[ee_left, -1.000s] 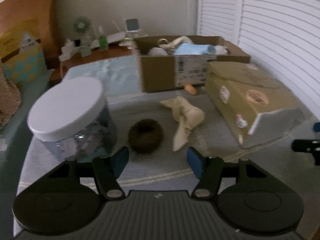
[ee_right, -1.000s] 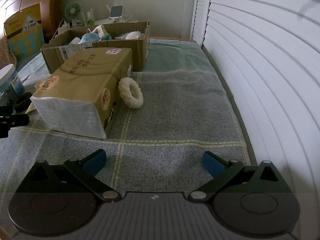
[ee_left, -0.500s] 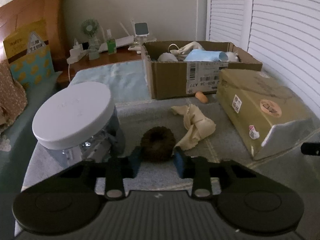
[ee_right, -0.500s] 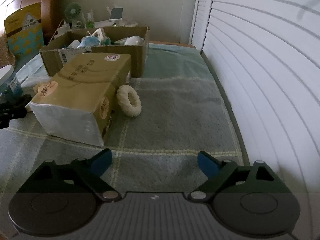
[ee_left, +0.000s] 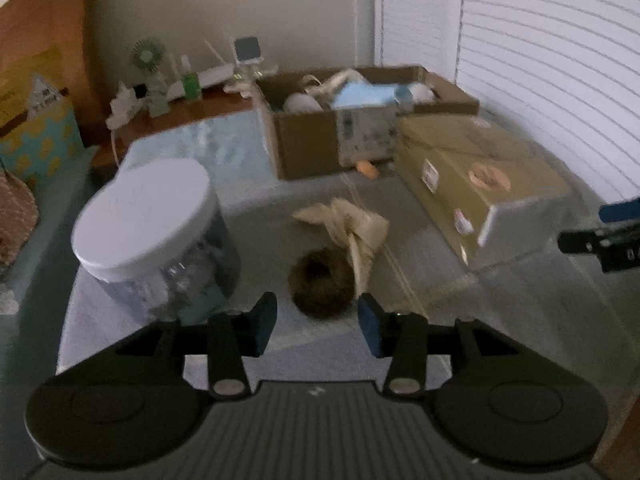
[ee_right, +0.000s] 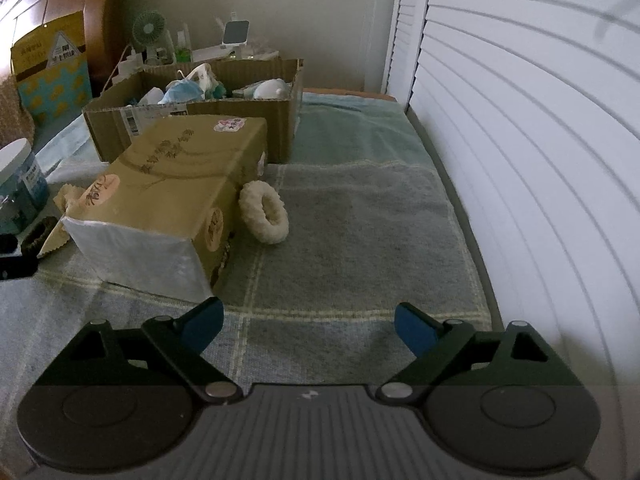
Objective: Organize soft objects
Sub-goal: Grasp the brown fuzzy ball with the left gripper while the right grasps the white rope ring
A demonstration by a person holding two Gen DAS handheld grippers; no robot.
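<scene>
A: In the left wrist view, what do we see?
B: Our left gripper (ee_left: pixel 317 322) is opening its jaws. The dark fuzzy ring (ee_left: pixel 322 288) lies on the towel (ee_left: pixel 168 344) just ahead, between the pad tips but not pressed. A beige cloth (ee_left: pixel 352 228) lies partly over the ring. The jar with white lid (ee_left: pixel 148 216) stands to the left.

A: And the right wrist view?
B: Our right gripper (ee_right: pixel 308 324) stands wide open and holds nothing. The white fuzzy ring (ee_right: pixel 264 212) leans against the tissue pack (ee_right: pixel 168 196), well ahead of the pads. Behind stands the open cardboard box (ee_right: pixel 240 116), full of things. The dark ring also shows at the left edge.
</scene>
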